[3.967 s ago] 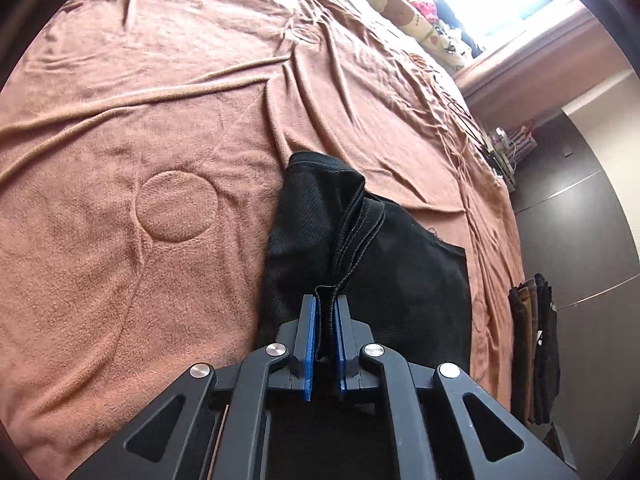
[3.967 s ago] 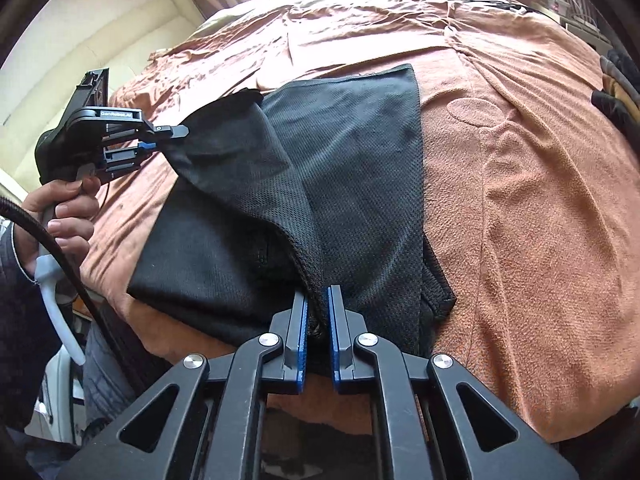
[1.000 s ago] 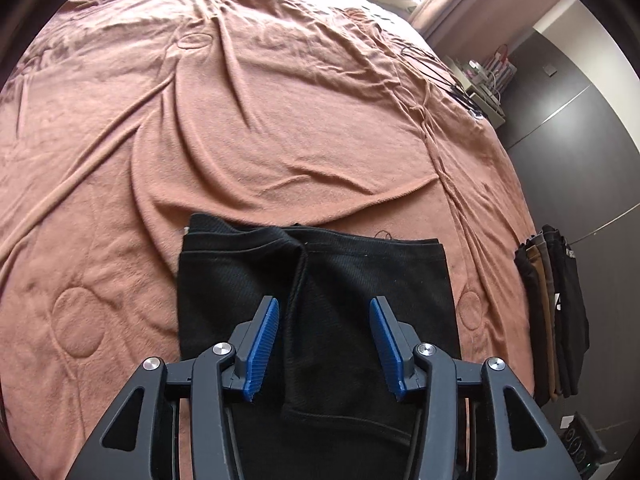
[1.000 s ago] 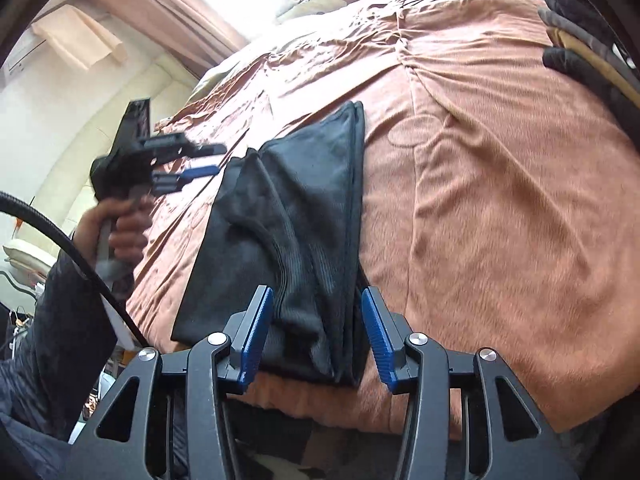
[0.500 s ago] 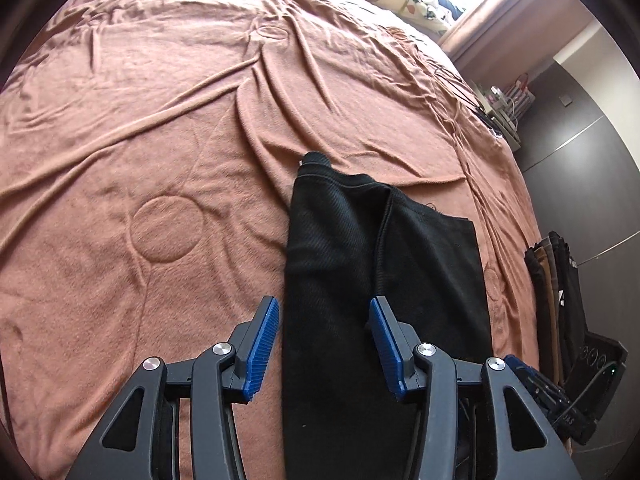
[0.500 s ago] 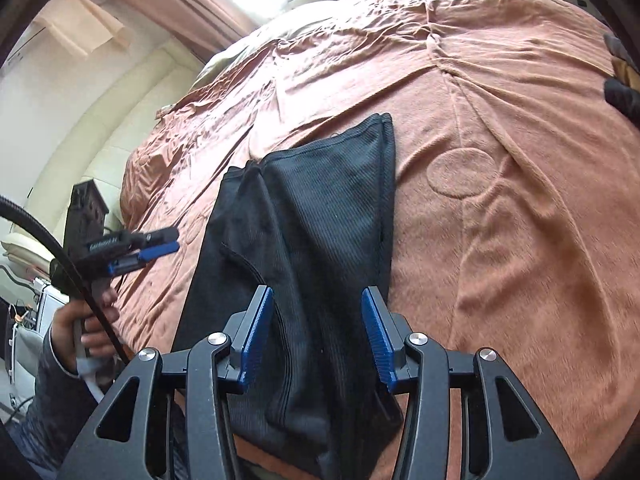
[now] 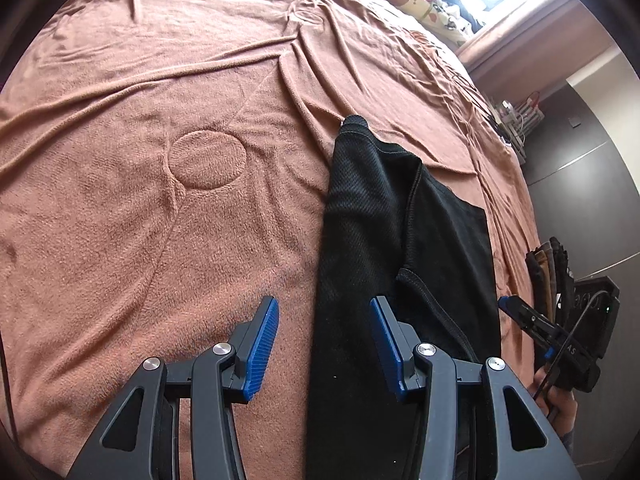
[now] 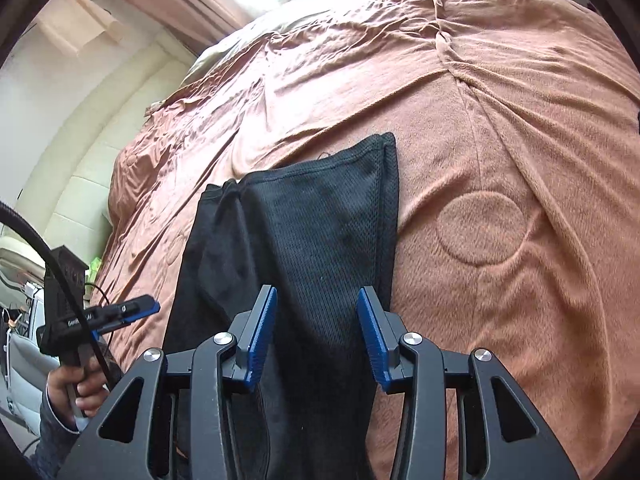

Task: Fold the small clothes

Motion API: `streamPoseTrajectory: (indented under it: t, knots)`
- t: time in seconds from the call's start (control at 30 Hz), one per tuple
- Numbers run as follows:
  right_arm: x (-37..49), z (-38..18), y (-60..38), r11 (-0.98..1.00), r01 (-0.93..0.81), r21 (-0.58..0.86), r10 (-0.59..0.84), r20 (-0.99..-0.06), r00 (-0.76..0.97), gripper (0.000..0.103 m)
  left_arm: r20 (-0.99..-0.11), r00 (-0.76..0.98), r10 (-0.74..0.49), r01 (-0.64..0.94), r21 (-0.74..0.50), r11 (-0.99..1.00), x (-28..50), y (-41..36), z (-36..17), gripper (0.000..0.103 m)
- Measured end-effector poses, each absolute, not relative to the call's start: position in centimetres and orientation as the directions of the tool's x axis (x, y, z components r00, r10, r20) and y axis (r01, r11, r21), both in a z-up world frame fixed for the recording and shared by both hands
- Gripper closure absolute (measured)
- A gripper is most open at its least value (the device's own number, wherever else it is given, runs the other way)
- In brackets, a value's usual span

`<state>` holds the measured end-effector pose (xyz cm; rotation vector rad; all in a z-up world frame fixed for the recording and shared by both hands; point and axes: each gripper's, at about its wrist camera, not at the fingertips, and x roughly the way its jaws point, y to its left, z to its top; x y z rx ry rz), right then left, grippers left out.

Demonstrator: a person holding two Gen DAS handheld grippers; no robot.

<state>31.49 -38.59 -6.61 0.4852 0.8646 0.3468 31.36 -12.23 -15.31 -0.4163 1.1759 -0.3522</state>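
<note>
Garment, black, lies lengthwise away from both half-spread, empty sets of fingers, right pair just narrowing.

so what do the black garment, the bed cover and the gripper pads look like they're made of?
Black garment: looks like a synthetic mesh knit, matte, with a visible grid of tiny holes and stitched hems.
Bed cover: brown fleece or terry-like plush, going by its fuzzy nap and soft wrinkles.
Left gripper and right gripper pads: blue, finely ribbed, probably moulded plastic or rubber, on black, seemingly plastic fingers.
</note>
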Motion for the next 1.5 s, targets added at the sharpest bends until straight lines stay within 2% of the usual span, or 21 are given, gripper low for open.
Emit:
streamPoseTrajectory:
  t: [0.1, 0.17, 0.23, 0.37, 0.5, 0.57, 0.63, 0.73, 1.03, 1.07, 1.1, 1.5]
  knots:
    - [32.4, -6.7, -38.8, 0.838, -0.08, 0.54, 0.471, -0.639, 0.608, 0.063, -0.802, 0.341, -0.491, 0.045, -0.507, 0.86, 31.2, -12.4, -15.6, 0.053]
    - [33.1, -6.7, -38.9, 0.838, -0.07, 0.542, 0.465, -0.64, 0.612, 0.069, -0.797, 0.341, -0.499, 0.051, -0.514, 0.856, 31.2, -12.6, -15.7, 0.054]
    - [33.4, -6.7, -39.1, 0.833, -0.066, 0.549, 0.468, -0.637, 0.612, 0.07, -0.791, 0.343, -0.507, 0.059, -0.52, 0.852, 31.1, -12.9, -15.7, 0.055]
    - [34.4, -6.7, -39.0, 0.843, -0.059, 0.535, 0.453, -0.646, 0.614, 0.07, -0.787, 0.331, -0.521, 0.057, -0.534, 0.843, 31.3, -13.3, -16.1, 0.065]
    - [35.3, -7.0, -39.0, 0.847, -0.054, 0.529, 0.447, -0.653, 0.612, 0.07, -0.789, 0.327, -0.52, 0.052, -0.535, 0.843, 31.4, -13.5, -16.3, 0.065]
    - [35.9, -7.2, -38.9, 0.851, -0.05, 0.522, 0.442, -0.663, 0.604, 0.077, -0.789, 0.326, -0.521, 0.052, -0.536, 0.843, 31.3, -13.5, -16.4, 0.065]
    - [36.4, -7.3, -38.8, 0.856, -0.046, 0.514, 0.435, -0.671, 0.601, 0.078, -0.789, 0.323, -0.523, 0.053, -0.536, 0.842, 31.3, -13.5, -16.4, 0.065]
    - [37.0, -7.3, -38.7, 0.862, -0.043, 0.506, 0.429, -0.68, 0.595, 0.086, -0.79, 0.325, -0.519, 0.053, -0.533, 0.844, 31.4, -13.6, -16.4, 0.065]
    - [38.3, -7.2, -38.1, 0.887, -0.03, 0.46, 0.388, -0.711, 0.586, 0.087, -0.798, 0.319, -0.511, 0.052, -0.524, 0.85, 31.5, -13.7, -16.9, 0.069]
    - [38.4, -7.1, -38.0, 0.891, -0.031, 0.453, 0.382, -0.713, 0.588, 0.098, -0.8, 0.316, -0.51, 0.051, -0.522, 0.851, 31.4, -13.7, -17.0, 0.071]
    - [38.5, -7.0, -37.9, 0.897, -0.031, 0.441, 0.373, -0.718, 0.588, 0.102, -0.801, 0.314, -0.509, 0.049, -0.522, 0.852, 31.5, -13.7, -17.1, 0.072]
    - [38.2, -6.3, -38.1, 0.925, -0.012, 0.379, 0.308, -0.732, 0.608, 0.103, -0.809, 0.309, -0.501, 0.055, -0.51, 0.858, 31.1, -13.9, -17.1, 0.074]
